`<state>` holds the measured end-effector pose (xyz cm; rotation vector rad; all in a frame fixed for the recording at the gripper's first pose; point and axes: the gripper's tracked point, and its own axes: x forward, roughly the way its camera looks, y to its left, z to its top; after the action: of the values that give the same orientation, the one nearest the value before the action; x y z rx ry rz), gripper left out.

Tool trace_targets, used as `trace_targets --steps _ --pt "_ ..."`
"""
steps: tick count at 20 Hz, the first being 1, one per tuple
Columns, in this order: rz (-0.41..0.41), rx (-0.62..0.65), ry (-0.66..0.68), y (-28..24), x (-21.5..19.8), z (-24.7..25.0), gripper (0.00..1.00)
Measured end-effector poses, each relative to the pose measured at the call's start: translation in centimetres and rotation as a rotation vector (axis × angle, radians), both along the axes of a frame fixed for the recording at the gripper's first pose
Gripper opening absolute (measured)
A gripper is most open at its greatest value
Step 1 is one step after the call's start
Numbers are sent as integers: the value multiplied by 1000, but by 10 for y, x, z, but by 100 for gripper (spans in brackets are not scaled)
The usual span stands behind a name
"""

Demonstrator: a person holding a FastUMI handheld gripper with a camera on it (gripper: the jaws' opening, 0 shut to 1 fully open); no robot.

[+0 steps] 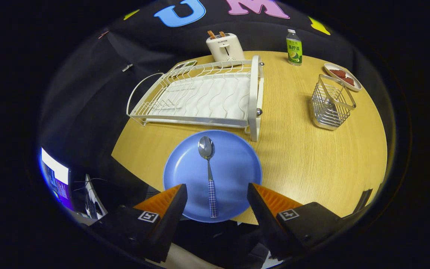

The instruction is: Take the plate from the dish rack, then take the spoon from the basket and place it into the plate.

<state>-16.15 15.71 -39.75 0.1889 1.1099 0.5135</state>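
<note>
claw [217, 188]: fingers spread wide, holding nothing, above the near rim of the plate.
spoon [209, 172]: lies in the plate, between the two fingers and apart from both; bowl points away from the claw, checked handle toward it.
plate [230, 164]: blue, flat on the wooden table [312, 157], just ahead of the fingers.
dish rack [203, 95]: white wire, just beyond the plate.
basket [331, 102]: wire, beyond the right finger, well apart from the plate.
toaster [225, 47]: beyond the rack.
bottle [294, 48]: far right of the toaster.
</note>
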Motion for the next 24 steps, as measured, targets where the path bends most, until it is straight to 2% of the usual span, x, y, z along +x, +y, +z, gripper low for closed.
trace_targets --steps 5,11,16,24 --pt "5 17 -89 4 16 36 99" --pt "-3 -11 -318 -6 67 116 99" --pt "-45 -51 -519 -27 108 189 99" --pt "-123 -105 -774 -66 144 280 99"
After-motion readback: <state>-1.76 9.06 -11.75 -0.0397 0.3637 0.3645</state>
